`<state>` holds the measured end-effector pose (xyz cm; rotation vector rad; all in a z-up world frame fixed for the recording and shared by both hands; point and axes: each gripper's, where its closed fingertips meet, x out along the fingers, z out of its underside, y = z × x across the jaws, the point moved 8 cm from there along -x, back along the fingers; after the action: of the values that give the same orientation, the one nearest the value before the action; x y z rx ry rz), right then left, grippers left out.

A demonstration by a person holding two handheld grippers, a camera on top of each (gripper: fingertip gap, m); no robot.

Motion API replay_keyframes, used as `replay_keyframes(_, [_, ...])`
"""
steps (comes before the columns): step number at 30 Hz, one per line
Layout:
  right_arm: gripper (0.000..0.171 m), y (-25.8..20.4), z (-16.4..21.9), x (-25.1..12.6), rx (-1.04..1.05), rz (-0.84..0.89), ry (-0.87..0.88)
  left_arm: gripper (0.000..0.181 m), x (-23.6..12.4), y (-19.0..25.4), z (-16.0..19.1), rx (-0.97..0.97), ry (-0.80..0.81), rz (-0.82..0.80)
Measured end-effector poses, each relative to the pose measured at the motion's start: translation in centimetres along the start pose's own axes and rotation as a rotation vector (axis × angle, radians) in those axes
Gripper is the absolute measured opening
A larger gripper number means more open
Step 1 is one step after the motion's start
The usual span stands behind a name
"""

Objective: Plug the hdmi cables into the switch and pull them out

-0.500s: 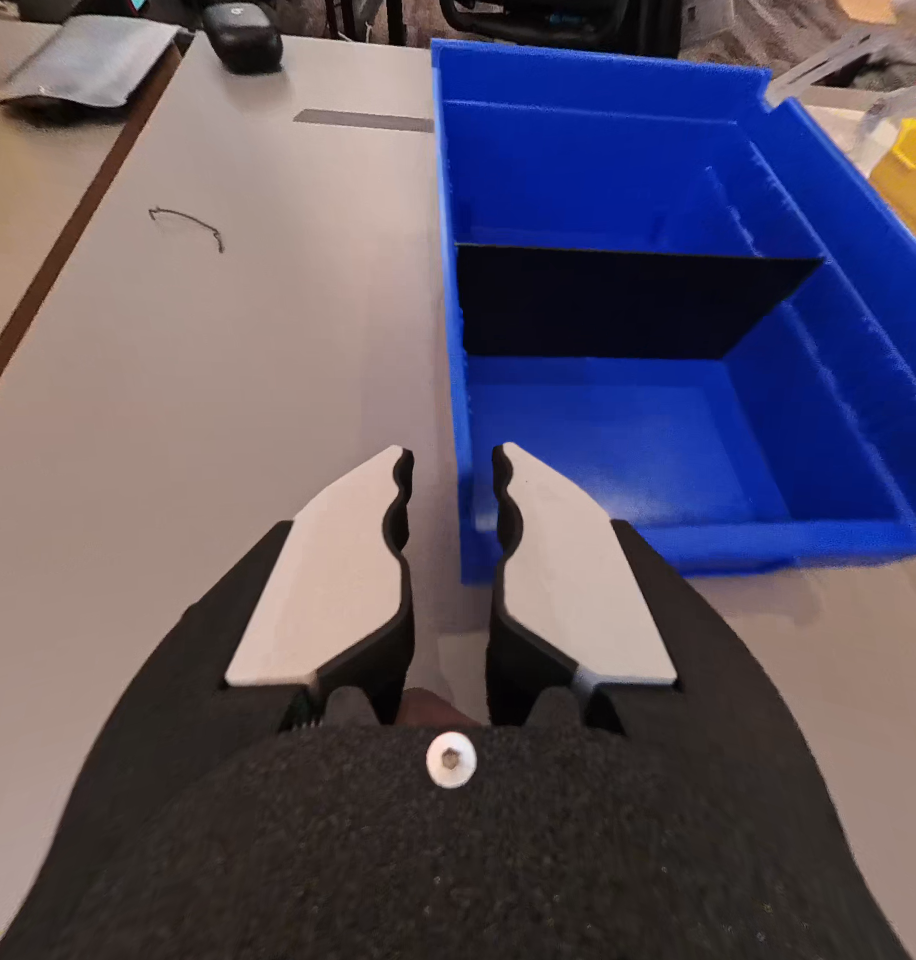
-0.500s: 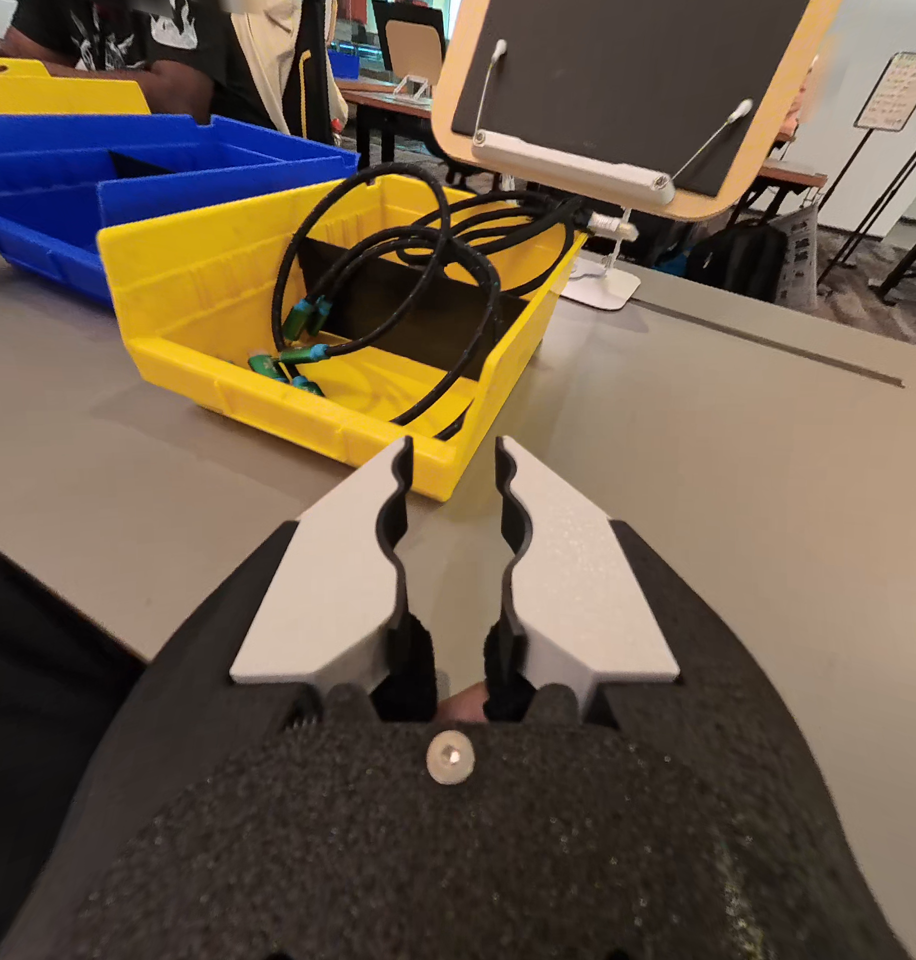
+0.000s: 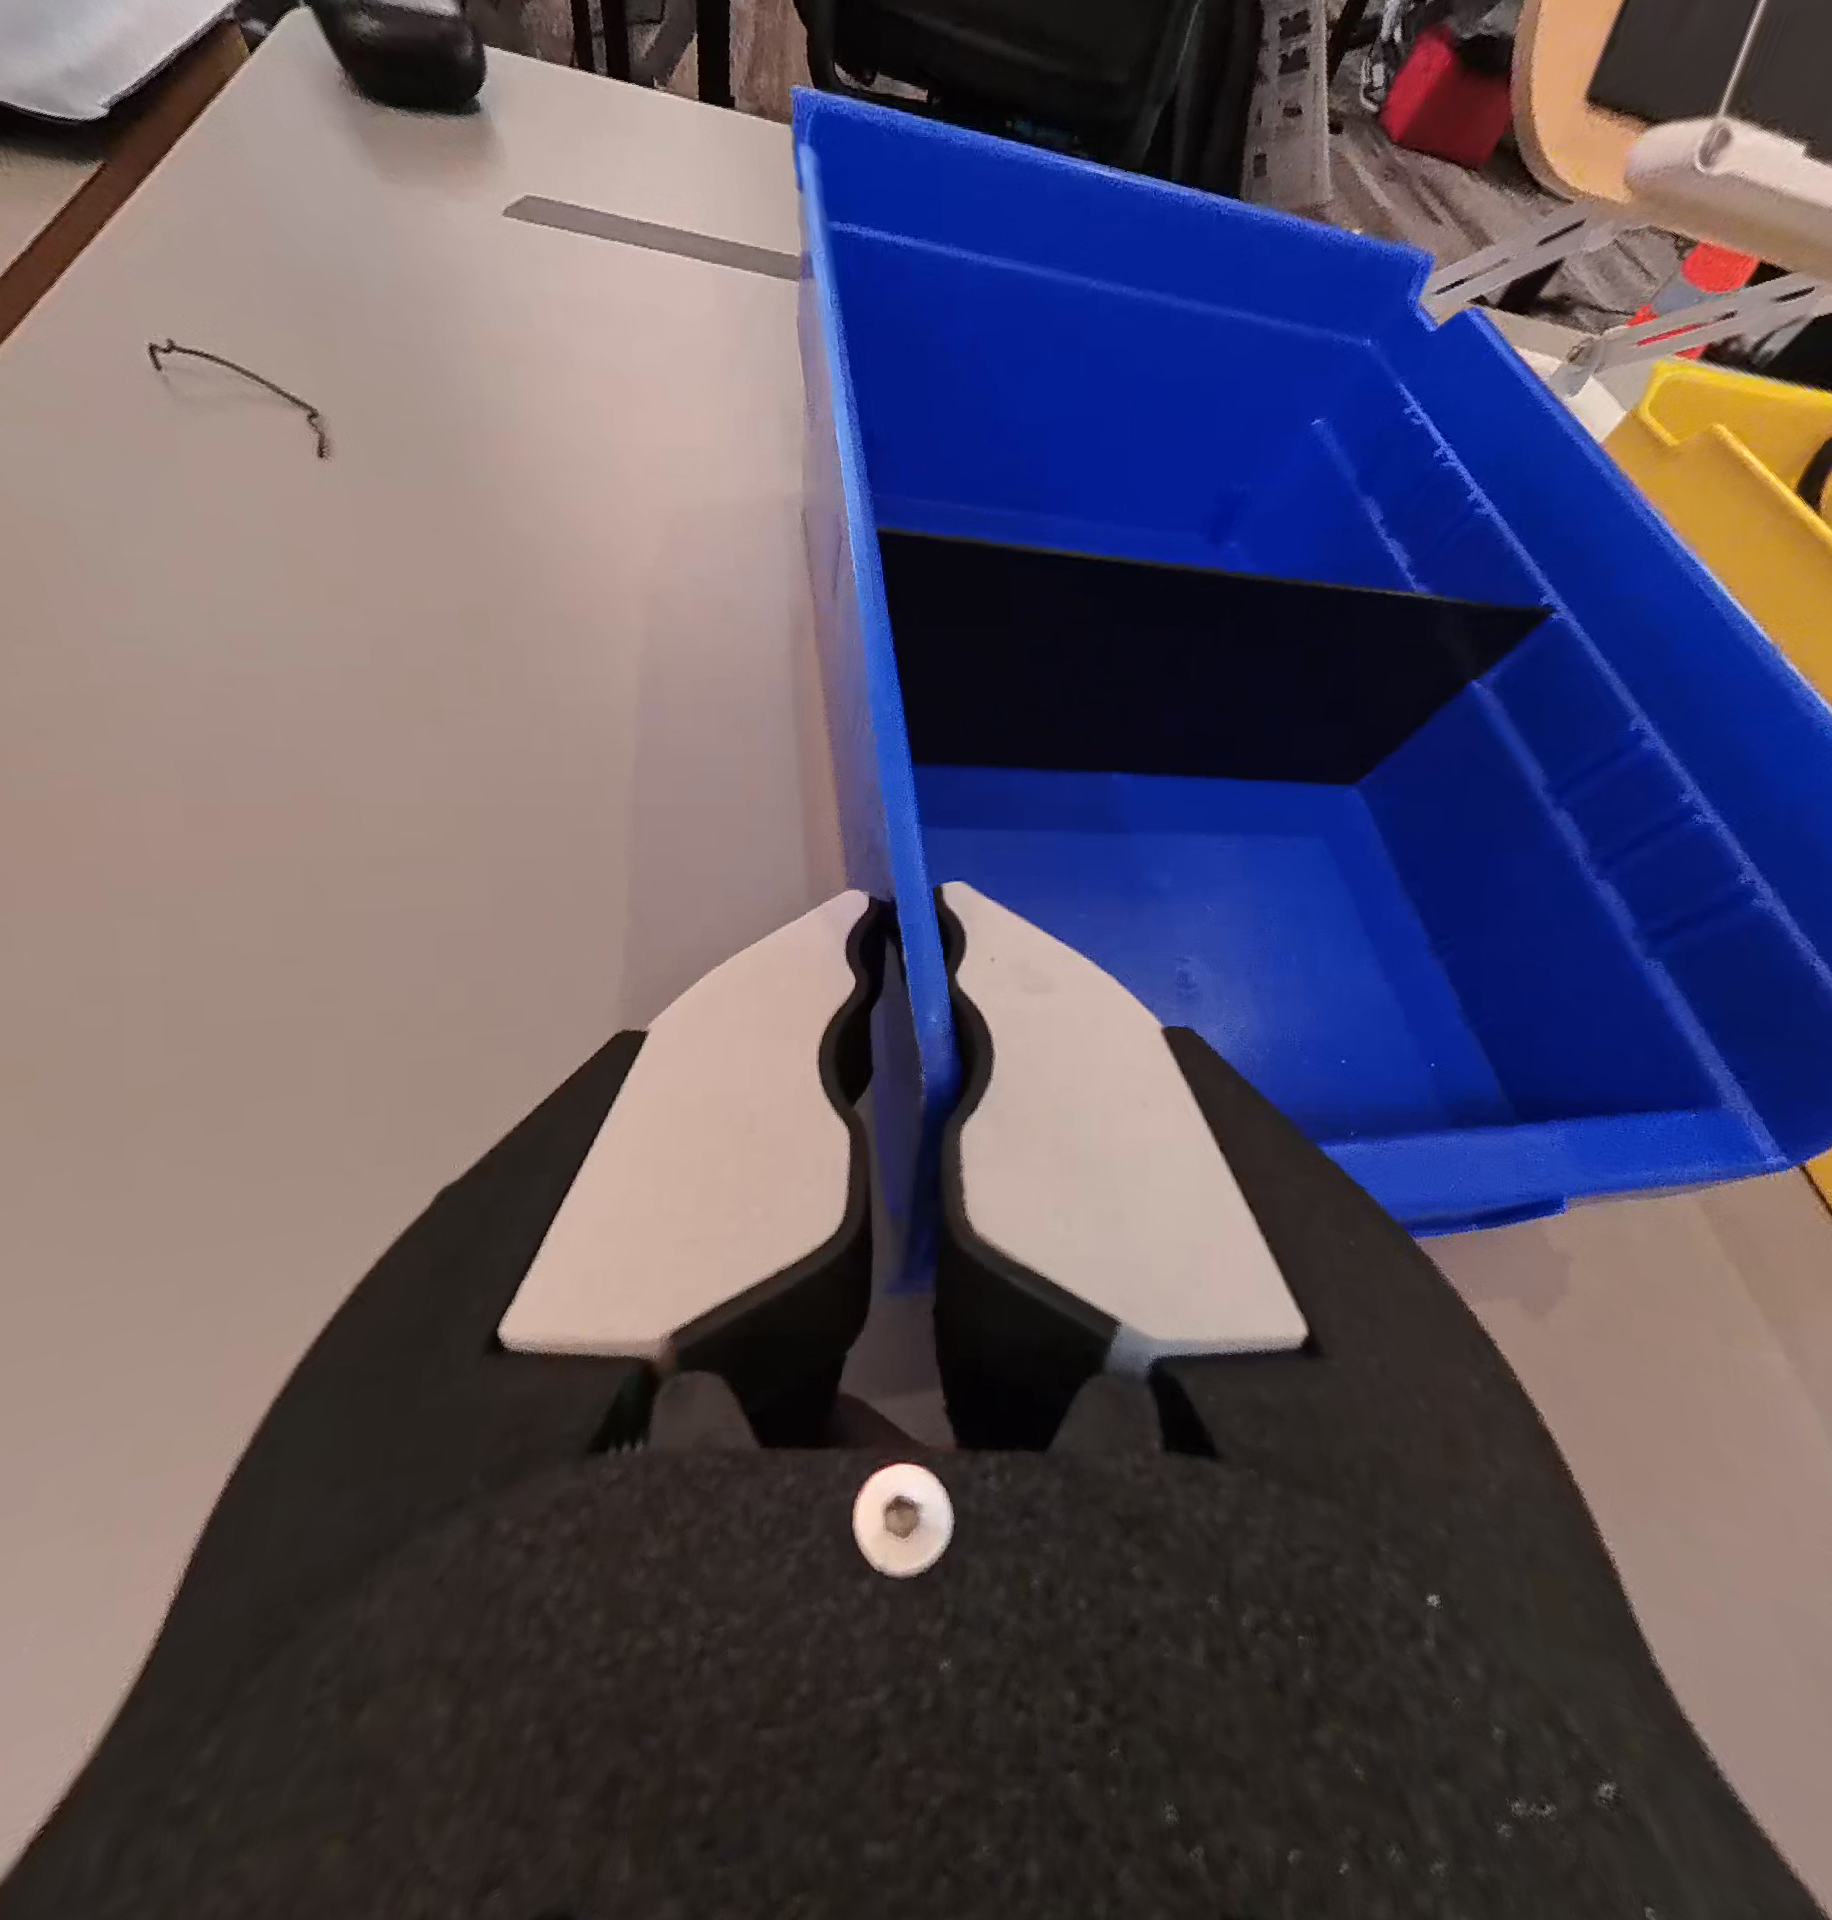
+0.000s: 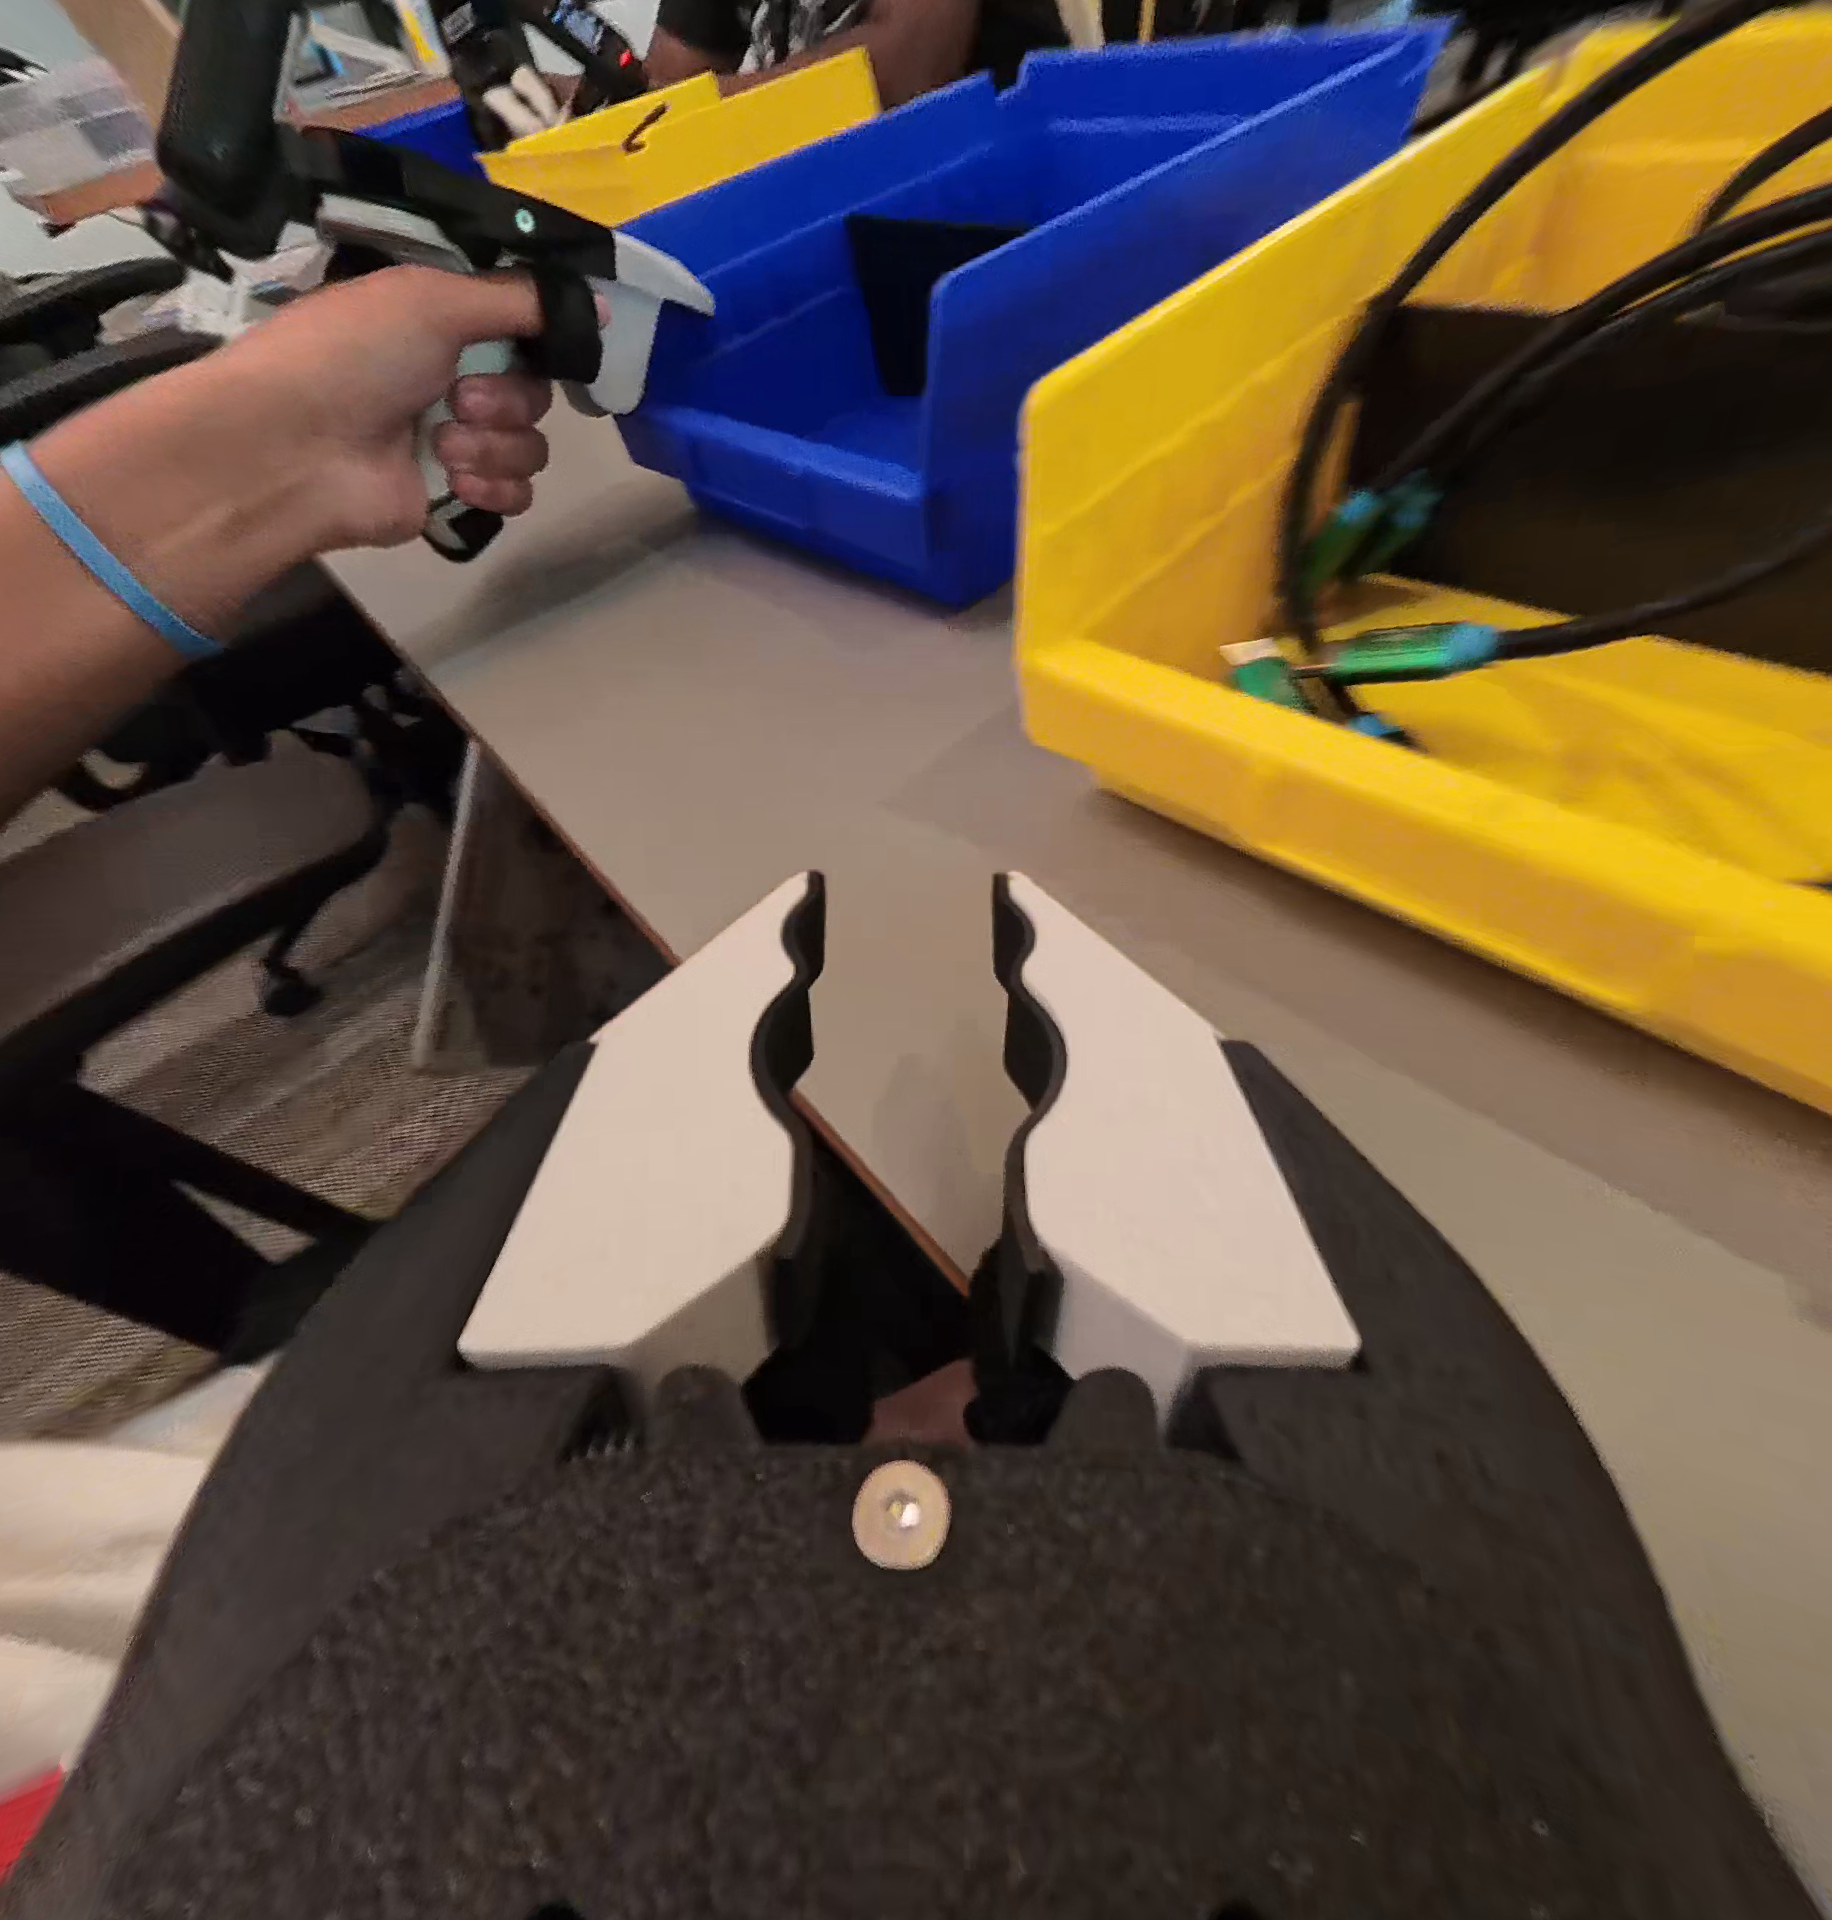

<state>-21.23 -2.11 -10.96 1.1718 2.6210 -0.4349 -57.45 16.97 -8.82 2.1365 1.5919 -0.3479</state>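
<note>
Cables (image 4: 1431, 436) lie coiled in the yellow bin (image 4: 1411, 831), unplugged; no switch is visible. Left gripper (image 3: 907, 914) pinches the blue bin (image 3: 1307, 468) wall; right gripper (image 4: 907, 904) is spread, empty. Plugging has not begun.

Left camera looks down close along the blue bin's (image 3: 1099, 343) wall; right camera, low over the bench (image 4: 766, 707), sees that bin too.

An office or lab workroom is indicated. Long grey desks (image 3: 372, 727) are seen over carpeted floor (image 4: 299, 1091), with rolling office chairs (image 4: 112, 935) alongside, and blue (image 3: 1151, 364) and yellow (image 4: 1411, 831) plastic parts bins set out on the desktop.
</note>
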Motion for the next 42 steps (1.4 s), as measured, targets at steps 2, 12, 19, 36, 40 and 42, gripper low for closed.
replay_keyframes(2, [0.032, -2.1, -0.1, 2.8, 0.042, -0.051, -0.025, 0.008, -1.0, 0.2, 0.6, -0.001, 0.002, -0.017])
replay_keyframes(12, [0.051, -5.1, -3.7, 12.5, 0.078, 0.213, 0.053, 0.009, -7.6, 2.5, 4.6, 0.003, 0.0, -0.078])
replay_keyframes(19, [0.026, -4.5, -5.0, 14.2, 0.091, 0.358, 0.063, 0.008, -10.1, 4.2, 6.1, 0.0, 0.013, -0.163])
replay_keyframes(36, [0.003, 2.6, -18.2, -0.7, -0.186, 0.661, 0.411, 0.005, -10.0, 21.7, -6.7, 0.253, 0.372, -0.127])
replay_keyframes(40, [0.003, 11.7, -19.1, -10.1, -0.154, 0.848, 0.379, 0.008, -3.8, 34.4, -7.8, 0.353, 0.306, -0.004])
replay_keyframes(42, [0.004, 17.2, -18.0, -14.5, -0.098, 0.95, 0.29, 0.007, -0.9, 41.3, -7.4, 0.396, 0.264, 0.053])
